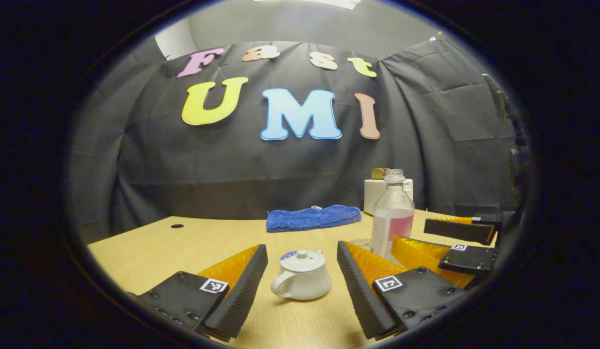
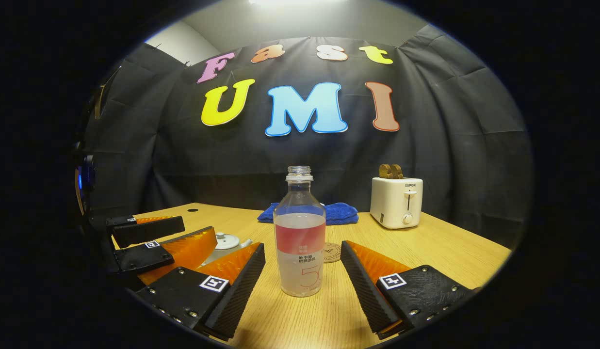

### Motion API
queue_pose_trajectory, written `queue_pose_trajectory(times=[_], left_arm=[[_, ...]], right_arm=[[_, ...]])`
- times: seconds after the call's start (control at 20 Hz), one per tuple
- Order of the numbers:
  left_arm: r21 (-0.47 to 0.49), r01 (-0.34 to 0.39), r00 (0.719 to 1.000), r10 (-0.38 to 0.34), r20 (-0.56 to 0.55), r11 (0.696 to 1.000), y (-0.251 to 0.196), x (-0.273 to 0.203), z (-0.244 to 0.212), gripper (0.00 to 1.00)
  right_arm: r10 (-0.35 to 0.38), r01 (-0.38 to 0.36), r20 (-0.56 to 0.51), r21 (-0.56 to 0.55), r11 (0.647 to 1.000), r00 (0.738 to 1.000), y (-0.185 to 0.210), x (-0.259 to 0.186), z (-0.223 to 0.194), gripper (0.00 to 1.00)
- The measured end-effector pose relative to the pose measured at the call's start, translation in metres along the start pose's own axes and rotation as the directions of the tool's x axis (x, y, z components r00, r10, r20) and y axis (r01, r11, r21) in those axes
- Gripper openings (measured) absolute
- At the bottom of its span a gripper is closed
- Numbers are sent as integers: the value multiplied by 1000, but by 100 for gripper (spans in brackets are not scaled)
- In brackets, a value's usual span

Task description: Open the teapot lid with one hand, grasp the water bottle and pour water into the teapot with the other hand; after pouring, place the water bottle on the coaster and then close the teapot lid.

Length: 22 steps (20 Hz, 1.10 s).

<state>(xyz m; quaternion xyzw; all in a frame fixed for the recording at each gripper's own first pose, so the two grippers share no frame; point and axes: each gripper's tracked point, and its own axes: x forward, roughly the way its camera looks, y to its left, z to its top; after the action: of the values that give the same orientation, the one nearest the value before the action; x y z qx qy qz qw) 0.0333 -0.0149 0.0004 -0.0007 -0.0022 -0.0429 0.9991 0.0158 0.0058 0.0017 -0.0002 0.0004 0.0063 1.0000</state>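
Note:
A small white teapot (image 1: 302,283) with its lid (image 1: 302,259) on stands on the wooden table (image 1: 183,247), between the fingers of my open left gripper (image 1: 302,248), which do not touch it. The uncapped, partly filled water bottle (image 2: 300,242) stands upright between the spread fingers of my open right gripper (image 2: 302,247), with gaps on both sides. A round coaster (image 2: 332,252) lies just behind the bottle. In the left gripper view the bottle (image 1: 392,218) stands to the right with the right gripper (image 1: 416,235) around it. In the right gripper view the teapot (image 2: 227,242) is half hidden behind the left gripper (image 2: 198,230).
A folded blue cloth (image 2: 341,212) lies at the back of the table by the wall. A white toaster (image 2: 396,201) with bread in it stands at the back right. A small dark hole (image 1: 177,226) marks the tabletop at the far left.

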Motion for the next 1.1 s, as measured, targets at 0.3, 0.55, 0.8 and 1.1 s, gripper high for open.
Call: queue_pose_trajectory(times=[0.3, 0.55, 0.8, 1.1], left_arm=[[2, 29, 999, -29, -29, 1000, -2, 27, -5, 96], [2, 27, 1000, -27, -16, 1000, -1, 44, -2, 96], [5, 33, 999, -32, -28, 999, -4, 48, -5, 96], [-3, 29, 991, -29, -134, 1000, -2, 61, -19, 84]], right_arm=[[-10, 10, -3, 2, 1000, 1000, 0, 13, 0, 97], [-14, 14, -2, 2, 1000, 1000, -1, 22, 0, 96], [-25, 25, 0, 0, 1000, 1000, -2, 23, 0, 97], [-26, 26, -1, 1, 1000, 1000, -3, 24, 0, 97]])
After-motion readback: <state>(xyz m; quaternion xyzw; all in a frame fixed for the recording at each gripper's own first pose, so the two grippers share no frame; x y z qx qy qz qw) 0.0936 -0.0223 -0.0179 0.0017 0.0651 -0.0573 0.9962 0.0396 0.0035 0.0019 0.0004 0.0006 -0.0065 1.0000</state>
